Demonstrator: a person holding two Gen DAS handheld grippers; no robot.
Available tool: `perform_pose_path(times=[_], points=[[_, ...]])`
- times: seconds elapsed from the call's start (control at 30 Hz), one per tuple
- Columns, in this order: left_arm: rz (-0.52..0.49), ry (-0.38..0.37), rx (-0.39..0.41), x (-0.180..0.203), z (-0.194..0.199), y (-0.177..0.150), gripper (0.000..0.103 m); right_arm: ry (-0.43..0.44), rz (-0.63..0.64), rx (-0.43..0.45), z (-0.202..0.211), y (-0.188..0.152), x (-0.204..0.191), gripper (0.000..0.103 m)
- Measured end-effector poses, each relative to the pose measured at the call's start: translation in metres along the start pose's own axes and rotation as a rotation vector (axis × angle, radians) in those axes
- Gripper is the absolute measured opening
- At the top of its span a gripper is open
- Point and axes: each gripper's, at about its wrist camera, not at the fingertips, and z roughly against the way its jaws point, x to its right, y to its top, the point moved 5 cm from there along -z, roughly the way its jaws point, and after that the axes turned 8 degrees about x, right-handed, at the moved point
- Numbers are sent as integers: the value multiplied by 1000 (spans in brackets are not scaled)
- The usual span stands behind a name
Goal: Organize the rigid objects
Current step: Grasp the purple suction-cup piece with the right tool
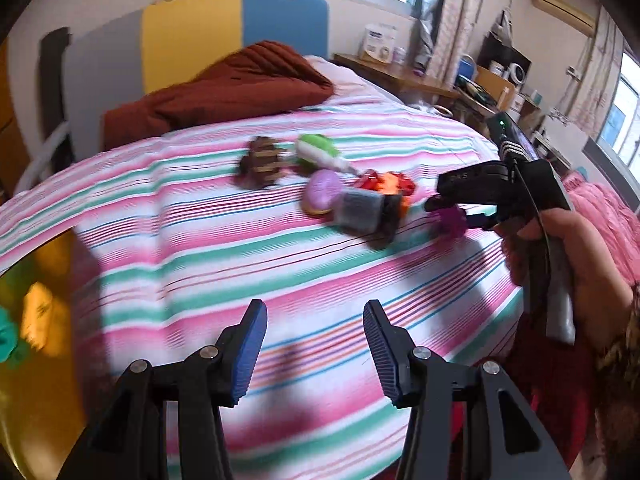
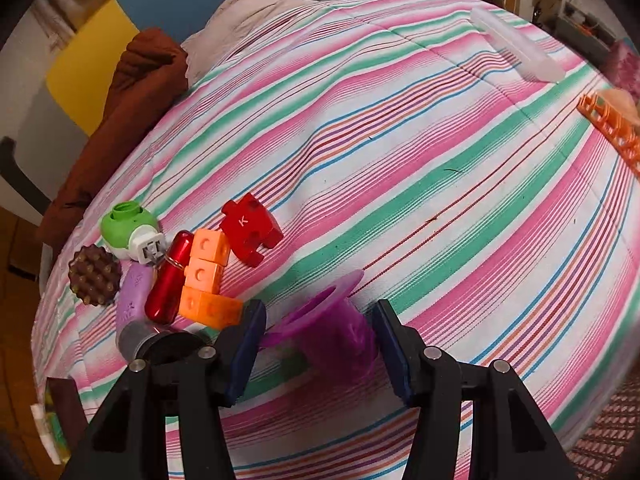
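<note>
A cluster of small rigid objects lies on the striped bed cover (image 2: 400, 128): a brown studded ball (image 2: 94, 276), a green and white plug (image 2: 130, 230), a purple disc (image 2: 134, 294), a red capsule (image 2: 168, 278), orange cubes (image 2: 206, 276), a red puzzle piece (image 2: 250, 228) and a grey cylinder (image 2: 138, 340). A translucent purple cup (image 2: 332, 328) lies between the open jaws of my right gripper (image 2: 318, 350); I cannot tell whether the pads touch it. My left gripper (image 1: 316, 348) is open and empty above the cover, nearer than the cluster (image 1: 352, 196).
A rust blanket (image 1: 224, 88) lies at the head of the bed. A clear long case (image 2: 516, 46) and an orange rack (image 2: 612, 128) lie at the far right of the bed. A yellow surface (image 1: 36, 320) is at the left. Desks and shelves stand beyond.
</note>
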Motion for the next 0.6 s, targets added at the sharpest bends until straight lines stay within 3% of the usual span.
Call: perform_pose_path(times=[0.13,0.2,0.33,0.5,0.6], points=[[54,-80,-52,20,-31,16,51,17,-34,5,2,1,2,56],[192,-174,-88,24,-50,25,52,22,-42,6,2,0,2,56],[441,-275,-137,23,-82,36,56,27,-50,9,4,0,4,56],[697,-280,-188,7,-116,44,58,27,-52,12,-3,2,-1,56],[742,-262,-170,2,-125,53,65,26,-53,13,-4,2,-2,56]])
